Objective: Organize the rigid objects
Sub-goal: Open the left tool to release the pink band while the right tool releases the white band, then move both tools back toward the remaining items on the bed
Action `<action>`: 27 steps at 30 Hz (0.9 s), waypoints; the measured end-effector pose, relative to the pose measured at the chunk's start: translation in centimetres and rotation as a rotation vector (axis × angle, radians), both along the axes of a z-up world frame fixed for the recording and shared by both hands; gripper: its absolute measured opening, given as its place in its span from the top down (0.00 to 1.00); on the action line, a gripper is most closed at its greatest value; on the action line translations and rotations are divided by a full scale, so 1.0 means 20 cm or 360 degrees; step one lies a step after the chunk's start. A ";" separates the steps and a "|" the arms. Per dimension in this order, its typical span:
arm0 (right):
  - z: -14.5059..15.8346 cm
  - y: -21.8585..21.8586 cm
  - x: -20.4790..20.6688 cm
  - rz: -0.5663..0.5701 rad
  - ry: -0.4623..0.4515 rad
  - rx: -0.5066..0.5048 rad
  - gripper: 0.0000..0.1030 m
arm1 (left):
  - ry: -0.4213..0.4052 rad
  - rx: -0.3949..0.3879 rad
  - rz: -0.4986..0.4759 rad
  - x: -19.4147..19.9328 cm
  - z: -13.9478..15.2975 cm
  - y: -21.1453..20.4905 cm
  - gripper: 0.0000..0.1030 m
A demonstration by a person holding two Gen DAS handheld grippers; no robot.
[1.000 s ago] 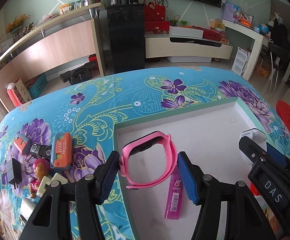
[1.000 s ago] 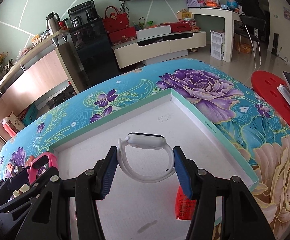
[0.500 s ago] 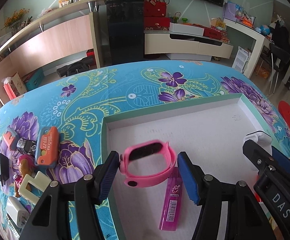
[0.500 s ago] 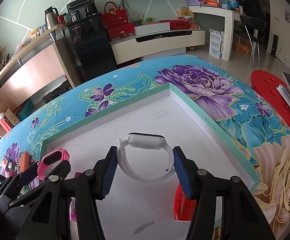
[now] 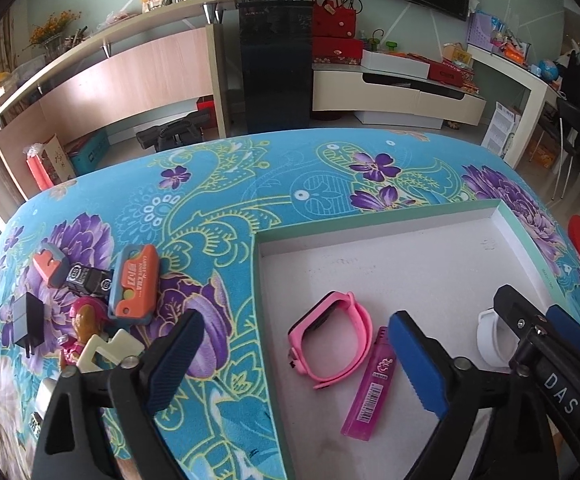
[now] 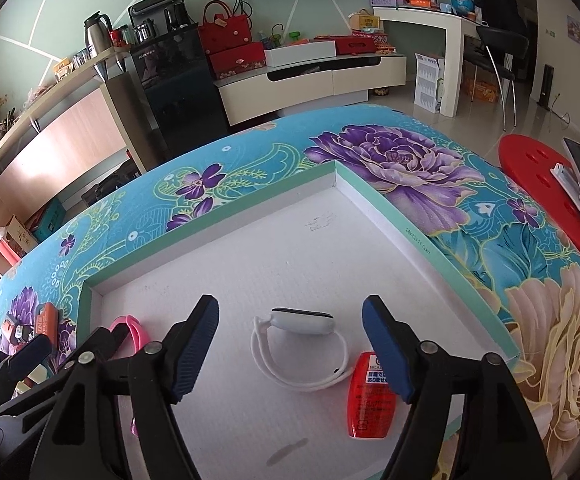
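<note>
Where jaws gape, pink watch (image 5: 332, 340) loose between fingers (image 5: 418, 364).

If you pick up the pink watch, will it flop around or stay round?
The pink watch would probably stay round: its band holds an open loop lying in the white tray. It looks rubbery, so squeezing may bend it. Likely light, since it is thin and hollow.

Each wrist fisheye looks steeply down along its own fingers, close over the shallow white green-rimmed tray (image 5: 374, 227) (image 6: 378, 196). Both views share its floor and the room behind.
</note>
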State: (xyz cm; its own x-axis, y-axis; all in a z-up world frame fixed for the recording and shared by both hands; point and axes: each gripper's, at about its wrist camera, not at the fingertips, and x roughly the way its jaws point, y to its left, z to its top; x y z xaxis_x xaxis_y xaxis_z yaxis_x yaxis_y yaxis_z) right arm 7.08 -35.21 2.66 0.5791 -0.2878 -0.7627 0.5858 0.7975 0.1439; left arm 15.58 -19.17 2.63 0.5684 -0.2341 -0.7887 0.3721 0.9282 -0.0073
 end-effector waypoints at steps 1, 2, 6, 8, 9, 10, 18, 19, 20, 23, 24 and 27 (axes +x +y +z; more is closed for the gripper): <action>0.00 0.00 0.00 -0.0002 -0.0001 -0.0003 0.24 | -0.0006 0.0001 0.0018 0.00 0.01 0.02 0.00; 0.00 0.00 0.00 -0.0003 0.0000 -0.0007 0.21 | -0.0007 0.0003 0.0036 0.00 0.01 0.04 0.00; 0.00 0.01 0.01 0.0004 0.0019 -0.0024 0.17 | -0.0013 0.0051 0.0117 0.02 0.01 0.11 0.00; 0.00 0.02 0.01 0.0005 0.0027 -0.0036 0.11 | -0.0008 0.0082 0.0156 0.03 0.00 0.14 0.00; 0.00 0.02 0.01 0.0007 0.0029 -0.0037 0.11 | -0.0003 0.0093 0.0175 0.03 -0.01 0.16 0.00; 0.00 0.02 0.01 0.0010 0.0031 -0.0032 0.11 | 0.0007 0.0101 0.0192 0.03 -0.01 0.18 0.00; 0.02 0.05 0.01 0.0035 0.0031 -0.0017 0.11 | 0.0065 0.0118 0.0278 0.01 -0.01 0.30 0.00; 0.03 0.06 0.01 0.0042 0.0027 -0.0023 0.11 | 0.0069 0.0119 0.0286 0.00 0.00 0.32 0.00; 0.03 0.06 0.01 0.0049 0.0023 -0.0026 0.11 | 0.0070 0.0118 0.0297 0.00 0.00 0.33 0.00; 0.05 0.09 0.01 0.0074 0.0001 -0.0022 0.11 | 0.0072 0.0115 0.0340 -0.02 0.01 0.40 0.00; 0.06 0.10 0.01 0.0080 -0.0006 -0.0022 0.11 | 0.0071 0.0114 0.0355 -0.02 0.02 0.42 0.00; 0.08 0.13 0.01 0.0107 -0.0036 -0.0023 0.11 | 0.0061 0.0114 0.0411 -0.03 0.04 0.50 0.00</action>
State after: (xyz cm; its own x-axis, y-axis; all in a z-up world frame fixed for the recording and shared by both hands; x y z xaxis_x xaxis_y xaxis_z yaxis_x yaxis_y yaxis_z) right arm 7.31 -32.62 4.25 0.6144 -0.2585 -0.7455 0.5278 0.8370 0.1448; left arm 15.07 -9.22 3.51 0.5713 -0.0282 -0.8203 0.1237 0.9910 0.0521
